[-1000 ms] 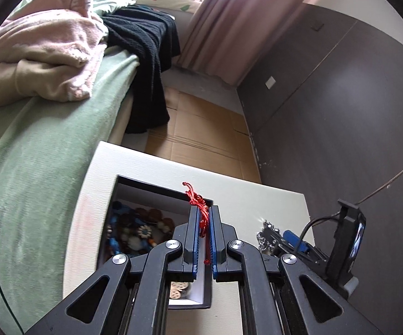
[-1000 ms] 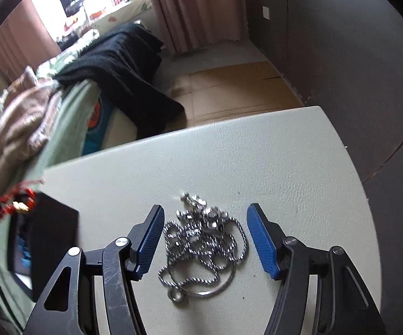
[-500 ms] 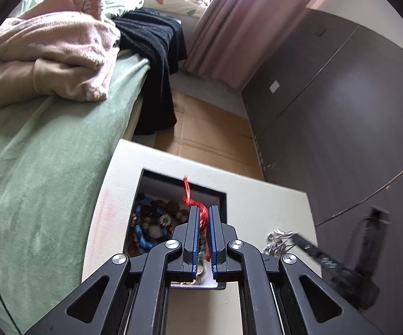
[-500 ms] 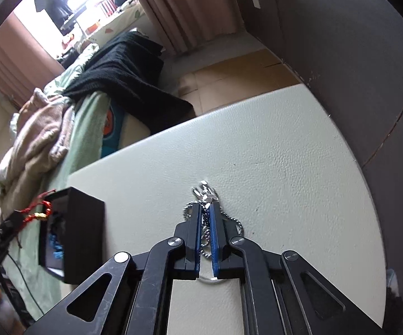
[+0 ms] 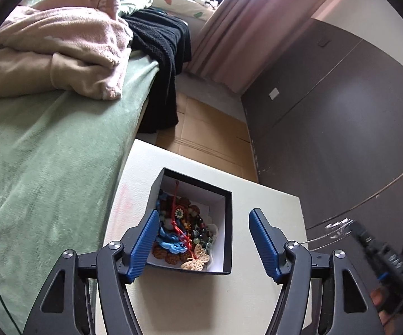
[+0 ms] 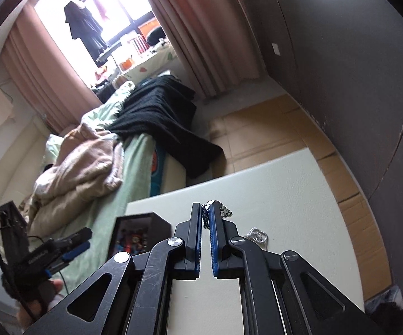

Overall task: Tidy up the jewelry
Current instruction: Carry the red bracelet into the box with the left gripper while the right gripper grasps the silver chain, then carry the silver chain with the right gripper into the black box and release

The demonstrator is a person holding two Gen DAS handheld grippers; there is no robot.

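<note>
In the lower middle of the left wrist view, the left gripper hangs over a black jewelry box with its blue-padded jaws spread wide and nothing between them. The box sits on a white table, open at the top, and holds a heap of beads and trinkets: a red cord lies across the pile, with a blue bracelet under it and a cream butterfly charm at the near edge (the rest of the pile is too tangled to sort out). A green bedspread fills the left of that frame, with a pink blanket at upper left.

In the right wrist view, the right gripper is at centre, its jaws pressed nearly together on a silver chain, which pokes out past the fingertips. More of the chain shows just right of the fingers, above the table. The box appears at lower left of that frame, well apart from the chain.
</note>
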